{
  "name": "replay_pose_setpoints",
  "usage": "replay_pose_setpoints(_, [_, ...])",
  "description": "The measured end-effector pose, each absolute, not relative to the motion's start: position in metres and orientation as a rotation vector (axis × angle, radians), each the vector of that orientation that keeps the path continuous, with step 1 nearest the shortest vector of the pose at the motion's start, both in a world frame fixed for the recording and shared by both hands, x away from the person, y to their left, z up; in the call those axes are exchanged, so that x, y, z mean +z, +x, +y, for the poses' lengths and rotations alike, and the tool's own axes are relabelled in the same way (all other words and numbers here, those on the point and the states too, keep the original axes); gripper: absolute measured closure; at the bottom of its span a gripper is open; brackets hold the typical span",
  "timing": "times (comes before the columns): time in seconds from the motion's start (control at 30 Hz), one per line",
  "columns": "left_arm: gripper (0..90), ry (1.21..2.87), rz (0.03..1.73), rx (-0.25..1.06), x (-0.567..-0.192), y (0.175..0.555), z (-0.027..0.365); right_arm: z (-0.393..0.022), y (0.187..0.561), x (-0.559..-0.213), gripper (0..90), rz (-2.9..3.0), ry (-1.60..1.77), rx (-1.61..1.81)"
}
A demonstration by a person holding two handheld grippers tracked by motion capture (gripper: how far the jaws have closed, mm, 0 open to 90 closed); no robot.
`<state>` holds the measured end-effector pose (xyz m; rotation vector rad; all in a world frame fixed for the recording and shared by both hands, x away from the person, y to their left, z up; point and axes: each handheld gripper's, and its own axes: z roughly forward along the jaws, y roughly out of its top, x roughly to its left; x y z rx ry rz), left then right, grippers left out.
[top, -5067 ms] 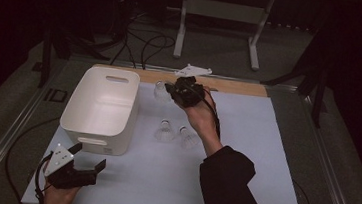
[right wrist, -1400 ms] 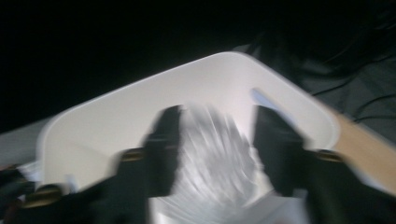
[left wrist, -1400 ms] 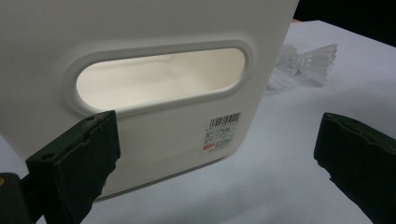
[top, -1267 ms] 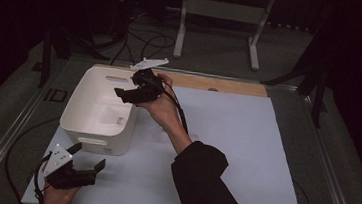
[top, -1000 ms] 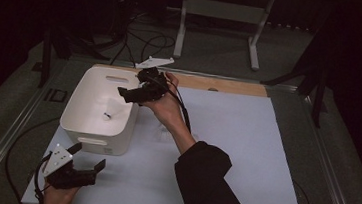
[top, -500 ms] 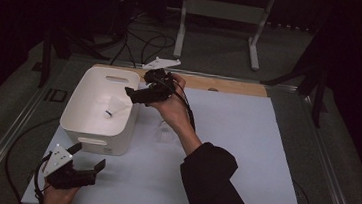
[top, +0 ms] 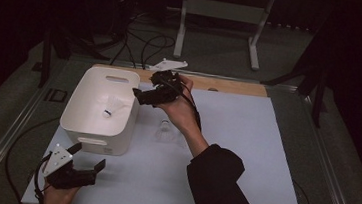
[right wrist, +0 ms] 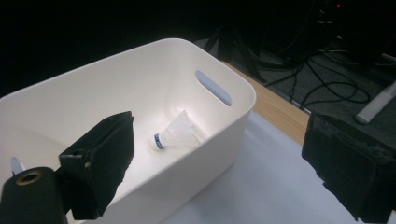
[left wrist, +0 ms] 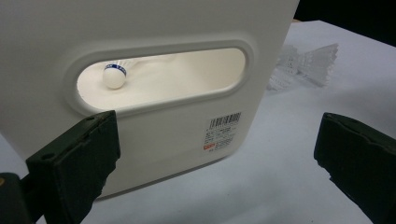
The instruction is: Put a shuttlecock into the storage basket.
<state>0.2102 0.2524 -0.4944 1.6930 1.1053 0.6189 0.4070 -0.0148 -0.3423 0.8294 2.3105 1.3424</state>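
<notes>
One shuttlecock [top: 110,109] lies in the bin [top: 83,117]; another [top: 165,130] waits on the bench [top: 244,153]. Right gripper [top: 145,96] and left gripper [top: 85,158]: jaws wide open, empty. Roughly half done.

High view overhead, forward-down; both gripper views close on white bin [top: 99,105].

1. We see a plain white plastic tub [top: 97,124] with a small white barcode label [left wrist: 223,132] printed in black and a touch of red.
2. The shuttlecock [right wrist: 173,132] inside is white, with a blue band around its cork.
3. The worktop [top: 244,153] is pale bluish-white, with a light wooden strip [top: 231,85] along the far edge.
4. Both hand-held grippers, left [top: 77,161] and right [top: 141,95], are black.
5. The sleeve [top: 220,191] is dark.
</notes>
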Motion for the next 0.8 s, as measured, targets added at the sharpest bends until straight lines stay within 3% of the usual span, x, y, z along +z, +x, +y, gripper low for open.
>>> replay_pose_setpoints(0.8, [1.1,1.690,1.104,0.617,-0.495,0.211,0.251,-0.043,0.398,-0.349,9.3,2.284,0.850,1.306])
